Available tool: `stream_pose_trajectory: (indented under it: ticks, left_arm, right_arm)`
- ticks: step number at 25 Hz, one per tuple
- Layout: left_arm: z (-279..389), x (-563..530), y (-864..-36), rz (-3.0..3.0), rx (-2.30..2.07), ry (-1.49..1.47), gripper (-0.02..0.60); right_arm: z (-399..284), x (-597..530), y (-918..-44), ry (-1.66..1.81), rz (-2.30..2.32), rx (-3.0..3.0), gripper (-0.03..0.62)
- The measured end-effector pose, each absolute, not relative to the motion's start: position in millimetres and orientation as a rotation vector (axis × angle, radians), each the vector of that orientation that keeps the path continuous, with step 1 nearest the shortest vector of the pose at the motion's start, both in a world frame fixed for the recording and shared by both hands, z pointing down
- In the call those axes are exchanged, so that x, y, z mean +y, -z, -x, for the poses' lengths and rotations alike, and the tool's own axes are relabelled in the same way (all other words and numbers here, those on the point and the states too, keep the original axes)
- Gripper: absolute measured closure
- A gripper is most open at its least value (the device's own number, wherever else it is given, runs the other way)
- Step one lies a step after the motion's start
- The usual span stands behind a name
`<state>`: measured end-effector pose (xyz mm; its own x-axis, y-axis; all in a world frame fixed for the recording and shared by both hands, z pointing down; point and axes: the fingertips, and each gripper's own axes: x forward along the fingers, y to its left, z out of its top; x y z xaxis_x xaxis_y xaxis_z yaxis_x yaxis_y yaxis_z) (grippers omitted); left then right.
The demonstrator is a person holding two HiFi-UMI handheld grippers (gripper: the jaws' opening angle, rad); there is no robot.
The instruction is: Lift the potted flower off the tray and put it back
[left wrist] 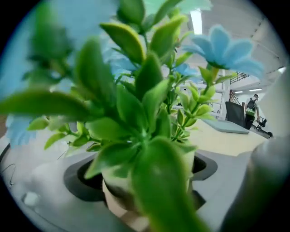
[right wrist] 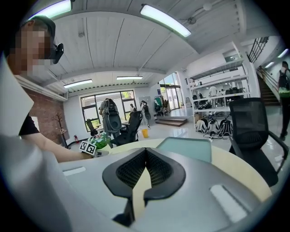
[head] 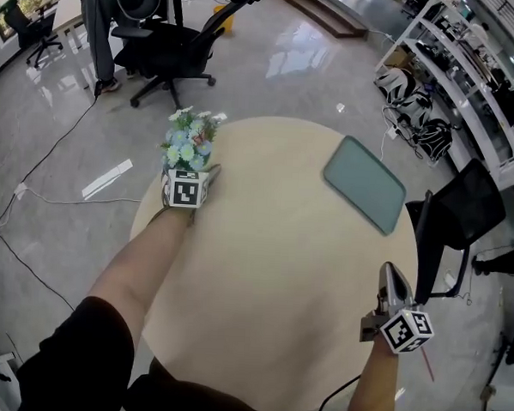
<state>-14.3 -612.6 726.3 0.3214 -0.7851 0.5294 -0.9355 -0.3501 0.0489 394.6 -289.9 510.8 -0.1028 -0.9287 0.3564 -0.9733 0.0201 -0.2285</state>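
The flower [head: 190, 144] is off the tray [head: 364, 184]. It stands upright at the far left edge of the table [head: 270, 287], while the tray lies well apart from it, across the table to the right. The left gripper [head: 191, 171] has come in from the person's side, low and level with the pot, and its jaws are spread wide with the pot between them, one pad on each flank. Leaves fill most of the left gripper view, and no pad can be seen pressing on the pot wall, so this reads as a bracket rather than a grip. The right gripper [head: 392, 283] hangs near the table's near right edge with its jaws together on nothing. It is closer to the tray but has no part in the hold. The return probably falls to the left hand: close on the pot, keep its stem axis vertical, then carry it rightward across the table to the tray.
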Motion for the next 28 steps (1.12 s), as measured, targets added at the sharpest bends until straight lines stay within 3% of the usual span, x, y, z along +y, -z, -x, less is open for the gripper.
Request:
stream_pose_trajectory:
  ticks: [15,28]
  left_arm:
    - [7.2,-605.9,-729.4,-2.323,-1.367,-0.594,0.052]
    - [-7.1,-593.6,-656.8,-2.411,-1.315,-0.551,0.052]
  right_arm:
    - [-396.7,-332.5,-600.2,-0.709,-2.14,-1.981,0.58]
    - [-415.3,-299.9,-568.5,-0.664,-2.154,-1.984,0.58]
